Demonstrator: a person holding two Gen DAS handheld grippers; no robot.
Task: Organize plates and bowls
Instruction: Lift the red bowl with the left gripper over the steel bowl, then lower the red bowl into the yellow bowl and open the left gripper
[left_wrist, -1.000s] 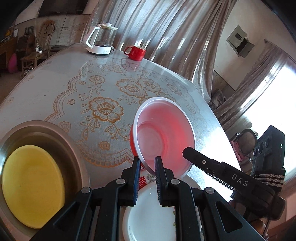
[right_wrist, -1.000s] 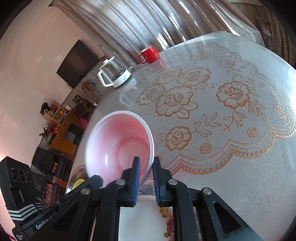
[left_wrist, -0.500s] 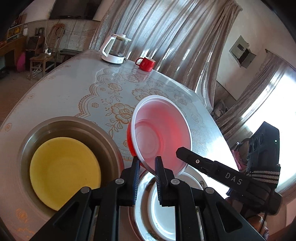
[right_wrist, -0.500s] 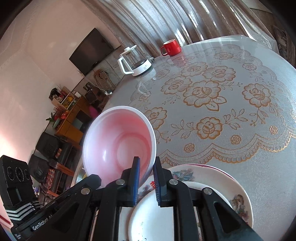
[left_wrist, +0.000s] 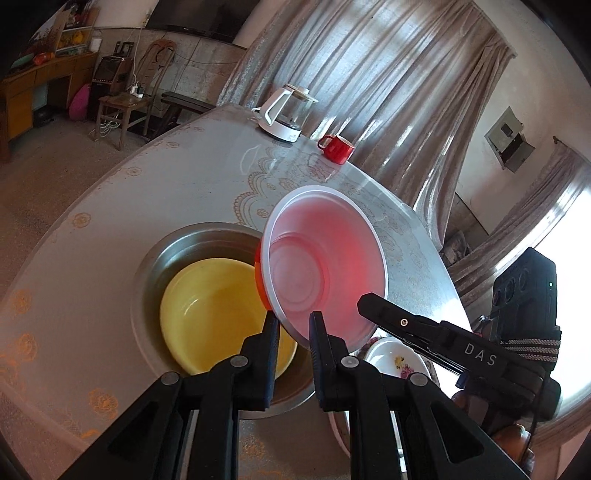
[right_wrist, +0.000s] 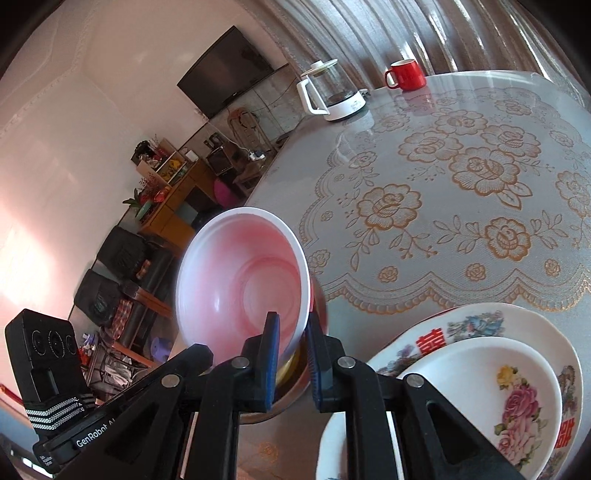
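Both grippers hold one red bowl (left_wrist: 325, 266) with a white inside, tilted in the air; it also shows in the right wrist view (right_wrist: 243, 288). My left gripper (left_wrist: 293, 325) is shut on its near rim. My right gripper (right_wrist: 291, 328) is shut on the rim from the other side. Below and left of the bowl a yellow bowl (left_wrist: 218, 314) sits inside a steel basin (left_wrist: 177, 247). To the right, a small white floral plate (right_wrist: 480, 387) lies on a larger floral plate (right_wrist: 476, 321).
A round table (right_wrist: 461, 192) with a floral lace cloth holds a glass kettle (right_wrist: 332, 96) and a red mug (right_wrist: 406, 75) at its far edge. Curtains hang behind. Chairs and cabinets stand off to the left.
Both grippers have carried the red bowl left, from above the stacked plates to over the rim of the steel basin. The bowl stays tilted and gripped.
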